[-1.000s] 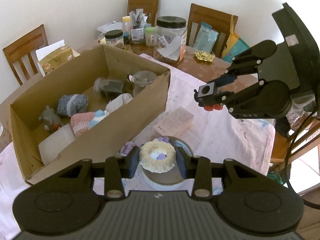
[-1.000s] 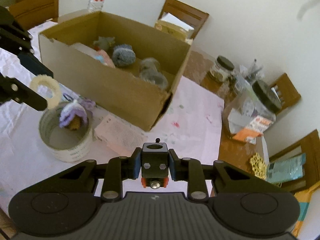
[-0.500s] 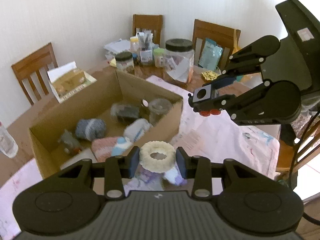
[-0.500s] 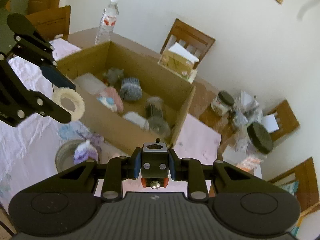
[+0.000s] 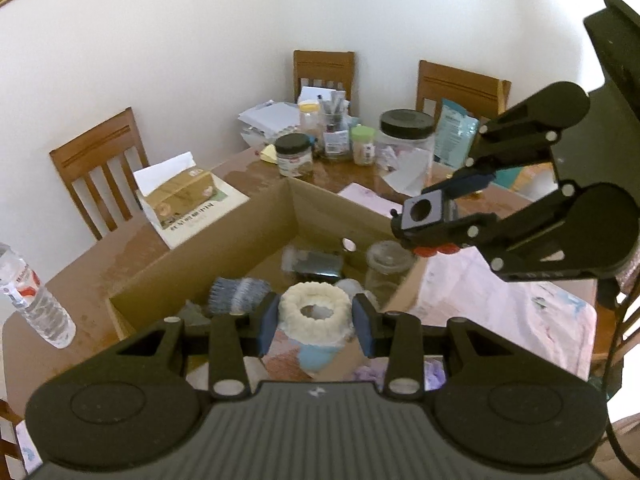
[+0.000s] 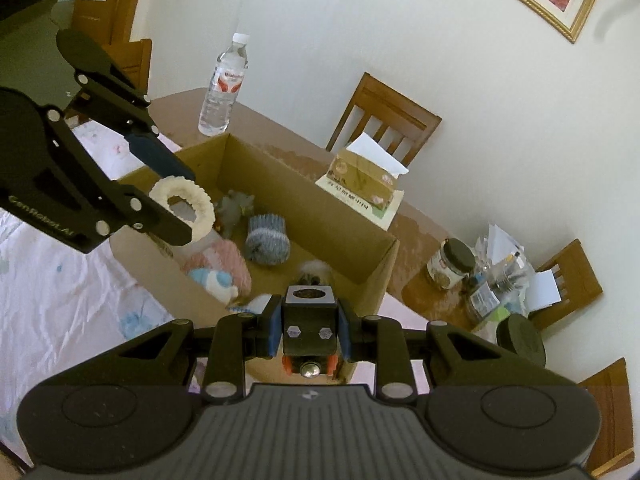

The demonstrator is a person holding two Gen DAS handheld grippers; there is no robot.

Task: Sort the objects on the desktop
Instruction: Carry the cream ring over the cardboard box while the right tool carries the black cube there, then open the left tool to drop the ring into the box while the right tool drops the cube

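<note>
The cream ring point(image 5: 315, 311) sits clamped between the left gripper point(image 5: 316, 322) pads, and the right gripper point(image 6: 307, 330) is clenched on a small black block point(image 6: 307, 322) with orange feet. A second ago both hung low over the tablecloth beside the box point(image 5: 248, 240), the ring just above a tape roll; since then both have lifted and swung over the open box, so the two drops look close. In the left view the block hangs at about two o'clock from the ring, above the box's far right corner. Below lie a grey knit roll point(image 6: 267, 238), a pink one point(image 6: 230, 258), and what seems to be a jar point(image 5: 387, 268), blurred. These crowd the floor, leaving little bare cardboard. A bottle point(image 6: 224, 88) stands outside at eleven o'clock in the right view.
</note>
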